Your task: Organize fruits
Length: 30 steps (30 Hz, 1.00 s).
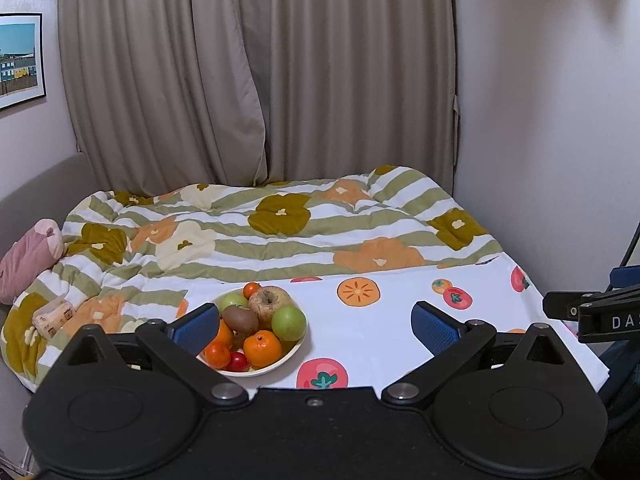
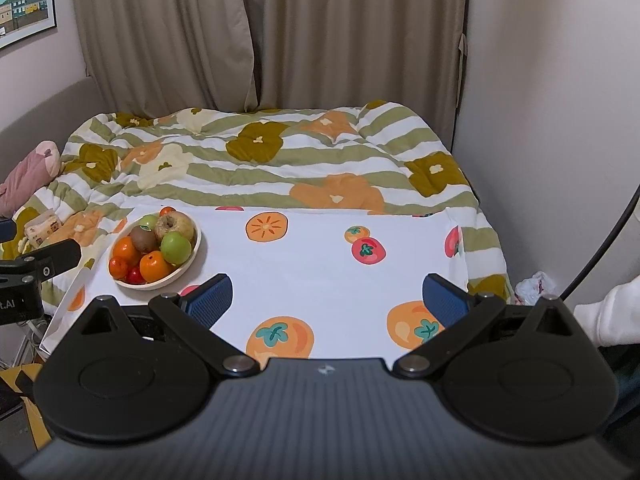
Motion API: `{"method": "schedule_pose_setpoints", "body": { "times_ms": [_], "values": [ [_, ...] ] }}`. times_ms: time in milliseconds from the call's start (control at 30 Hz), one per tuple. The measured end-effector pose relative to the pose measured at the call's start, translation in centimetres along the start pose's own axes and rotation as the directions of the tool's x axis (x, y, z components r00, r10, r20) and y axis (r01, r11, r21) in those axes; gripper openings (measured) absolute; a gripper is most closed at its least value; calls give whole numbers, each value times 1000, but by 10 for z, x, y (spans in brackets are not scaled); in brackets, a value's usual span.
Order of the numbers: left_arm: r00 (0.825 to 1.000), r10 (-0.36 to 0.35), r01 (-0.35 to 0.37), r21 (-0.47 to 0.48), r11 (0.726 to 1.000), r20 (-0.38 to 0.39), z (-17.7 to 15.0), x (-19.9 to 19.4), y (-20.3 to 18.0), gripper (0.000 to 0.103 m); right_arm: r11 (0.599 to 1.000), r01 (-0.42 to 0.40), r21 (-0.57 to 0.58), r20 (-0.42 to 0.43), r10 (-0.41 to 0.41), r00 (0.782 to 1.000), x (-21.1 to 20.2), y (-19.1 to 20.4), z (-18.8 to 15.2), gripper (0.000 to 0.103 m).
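A cream bowl point(image 1: 280, 362) full of fruit stands on a white fruit-print cloth point(image 1: 380, 320). It holds a brown apple point(image 1: 269, 302), green apples point(image 1: 289, 323), a kiwi point(image 1: 240, 317), oranges point(image 1: 262, 347) and a small red fruit point(image 1: 237, 361). My left gripper point(image 1: 316, 326) is open and empty, its left fingertip in front of the bowl's left side. In the right wrist view the bowl point(image 2: 188, 266) sits at the left of the cloth point(image 2: 320, 264). My right gripper point(image 2: 328, 300) is open and empty over the cloth, right of the bowl.
A flowered striped quilt point(image 1: 260, 232) covers the bed behind the cloth. A pink plush point(image 1: 28, 260) and a tissue pack point(image 1: 54, 316) lie at the left. Curtains point(image 1: 260, 72) hang behind, a wall point(image 1: 560, 120) stands at the right. The other gripper's frame point(image 1: 592, 308) shows at the right edge.
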<state>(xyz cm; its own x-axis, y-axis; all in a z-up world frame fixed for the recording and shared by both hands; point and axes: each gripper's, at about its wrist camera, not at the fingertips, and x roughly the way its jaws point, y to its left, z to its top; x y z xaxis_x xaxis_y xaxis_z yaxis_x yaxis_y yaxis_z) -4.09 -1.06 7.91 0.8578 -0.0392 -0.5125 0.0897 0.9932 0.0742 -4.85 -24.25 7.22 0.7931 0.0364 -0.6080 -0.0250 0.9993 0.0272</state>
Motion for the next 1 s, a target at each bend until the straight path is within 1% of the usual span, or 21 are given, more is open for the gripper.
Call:
{"method": "schedule_pose_setpoints", "body": {
  "times_ms": [1000],
  "values": [
    [1000, 4, -4, -12, 1000, -8, -2, -3, 13, 103, 1000, 3, 4, -1, -3, 1000, -1, 3, 1, 103]
  ]
}}
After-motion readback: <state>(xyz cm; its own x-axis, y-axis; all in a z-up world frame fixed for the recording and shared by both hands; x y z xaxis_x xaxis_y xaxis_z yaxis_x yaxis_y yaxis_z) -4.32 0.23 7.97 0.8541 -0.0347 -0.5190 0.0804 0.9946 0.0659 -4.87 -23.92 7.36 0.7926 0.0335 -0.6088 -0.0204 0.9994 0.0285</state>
